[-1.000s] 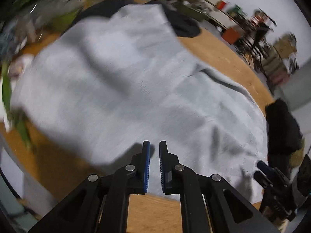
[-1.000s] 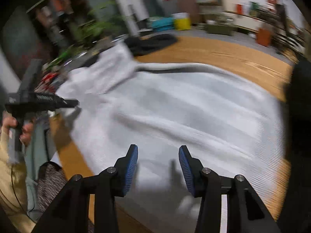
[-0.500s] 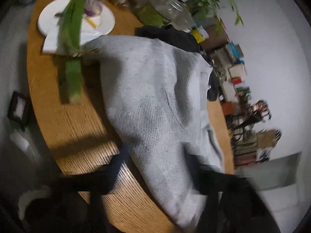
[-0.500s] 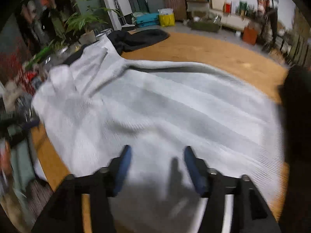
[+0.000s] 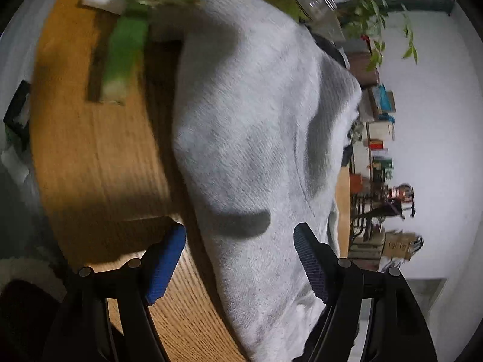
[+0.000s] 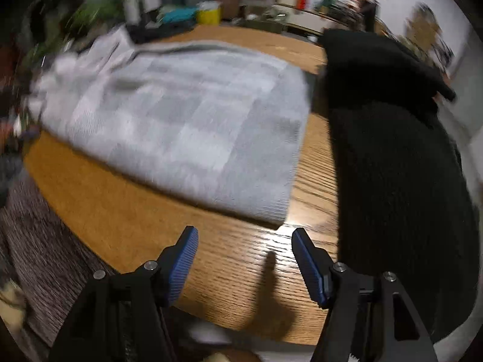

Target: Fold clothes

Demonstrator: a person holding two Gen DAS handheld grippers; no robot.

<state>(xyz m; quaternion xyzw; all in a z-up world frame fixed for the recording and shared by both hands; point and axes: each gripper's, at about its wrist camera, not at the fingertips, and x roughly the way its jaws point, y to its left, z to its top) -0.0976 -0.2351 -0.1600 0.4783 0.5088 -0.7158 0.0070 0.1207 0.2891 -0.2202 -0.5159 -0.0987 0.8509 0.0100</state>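
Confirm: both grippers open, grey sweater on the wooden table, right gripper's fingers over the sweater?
Not quite. The right gripper is open, but over bare wooden table, short of the grey sweater, as the right wrist view shows. The left gripper is open too.

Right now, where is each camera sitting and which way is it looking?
Left wrist: rides on the left gripper, rolled sideways, looking along the grey sweater on the wooden table; its own two open blue-padded fingers show, the sweater between them.
Right wrist: rides on the right gripper, looking across the table at the sweater, with a black garment to the right; its open fingers show over bare wood.
Shared: both views show the grey sweater and the wooden table.
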